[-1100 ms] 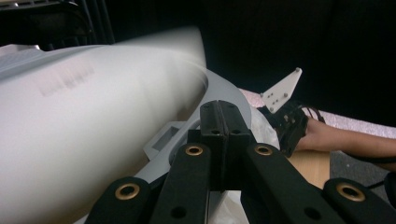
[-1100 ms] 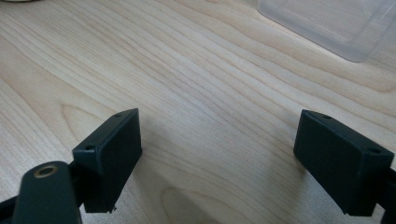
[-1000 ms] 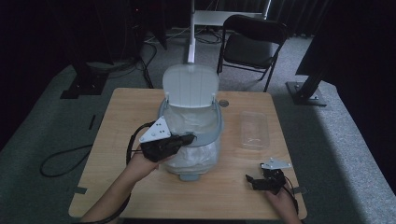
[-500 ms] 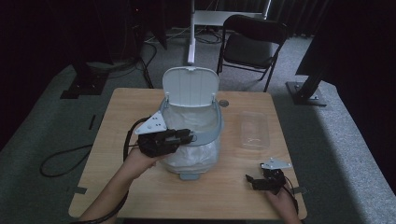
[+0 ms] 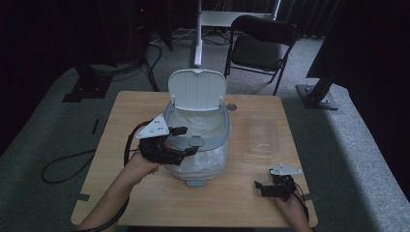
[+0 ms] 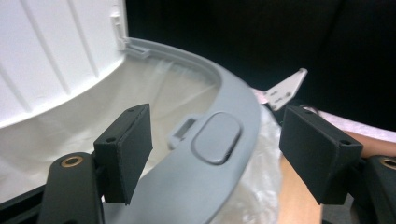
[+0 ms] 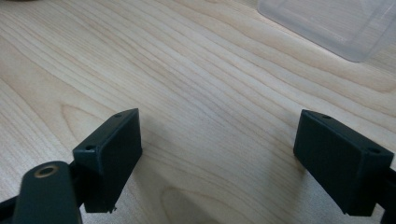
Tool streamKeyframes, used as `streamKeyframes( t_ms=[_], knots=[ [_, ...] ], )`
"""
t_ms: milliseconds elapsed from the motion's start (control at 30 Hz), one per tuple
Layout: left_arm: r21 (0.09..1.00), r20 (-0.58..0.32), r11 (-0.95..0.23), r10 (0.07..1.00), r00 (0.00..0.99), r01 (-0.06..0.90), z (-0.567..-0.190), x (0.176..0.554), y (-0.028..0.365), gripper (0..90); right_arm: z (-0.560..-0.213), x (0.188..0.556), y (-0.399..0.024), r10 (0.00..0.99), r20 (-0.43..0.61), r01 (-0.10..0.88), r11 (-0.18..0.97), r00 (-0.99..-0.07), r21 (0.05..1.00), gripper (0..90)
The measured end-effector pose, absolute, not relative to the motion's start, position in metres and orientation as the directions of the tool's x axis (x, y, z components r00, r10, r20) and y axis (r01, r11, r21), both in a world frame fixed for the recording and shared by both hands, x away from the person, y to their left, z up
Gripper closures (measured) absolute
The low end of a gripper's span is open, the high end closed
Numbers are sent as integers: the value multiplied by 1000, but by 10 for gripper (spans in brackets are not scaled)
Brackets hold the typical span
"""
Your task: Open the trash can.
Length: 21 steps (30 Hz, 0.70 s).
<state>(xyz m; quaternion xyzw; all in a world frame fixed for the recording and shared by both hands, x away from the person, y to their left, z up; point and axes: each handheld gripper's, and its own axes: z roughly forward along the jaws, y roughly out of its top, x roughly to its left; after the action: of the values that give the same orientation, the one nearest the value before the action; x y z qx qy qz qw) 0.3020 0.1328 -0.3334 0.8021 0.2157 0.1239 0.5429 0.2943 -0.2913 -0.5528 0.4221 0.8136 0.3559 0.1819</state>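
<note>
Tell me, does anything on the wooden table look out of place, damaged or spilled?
Nothing stands out. The small grey plastic bin stands upright with its white lid raised, and its white liner bag sits tucked under the grey rim ring. The clear plastic box rests flat beside it. No spill shows on the wooden table.

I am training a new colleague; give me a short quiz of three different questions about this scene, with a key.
1. True or false: the bin lid stands open.
2. What lies on the table right of the bin? A) clear box B) cup C) book
3. Fill in: the left gripper has its jaws on either side of the bin's grey ____.

Key:
1. True.
2. A, the clear box.
3. Rim; the jaws have just been opening and no longer press on it. The right gripper rests open on the table.
</note>
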Motion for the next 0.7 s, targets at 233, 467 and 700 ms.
streamKeyframes(
  t_ms=[233, 467, 700],
  knots=[
    [924, -29, -318, 494, 869, 212, -334, 300, 141, 170, -553, 294, -291, 816, 4, 557, 390, -577, 733, 146],
    [917, -14, -332, 525, 851, 220, -335, 298, 149, 103, -553, 294, -291, 817, 5, 559, 389, -576, 732, 146],
    [915, -8, -335, 546, 838, 226, -337, 297, 156, 18, -553, 294, -291, 818, 6, 559, 388, -575, 733, 146]
  ],
)
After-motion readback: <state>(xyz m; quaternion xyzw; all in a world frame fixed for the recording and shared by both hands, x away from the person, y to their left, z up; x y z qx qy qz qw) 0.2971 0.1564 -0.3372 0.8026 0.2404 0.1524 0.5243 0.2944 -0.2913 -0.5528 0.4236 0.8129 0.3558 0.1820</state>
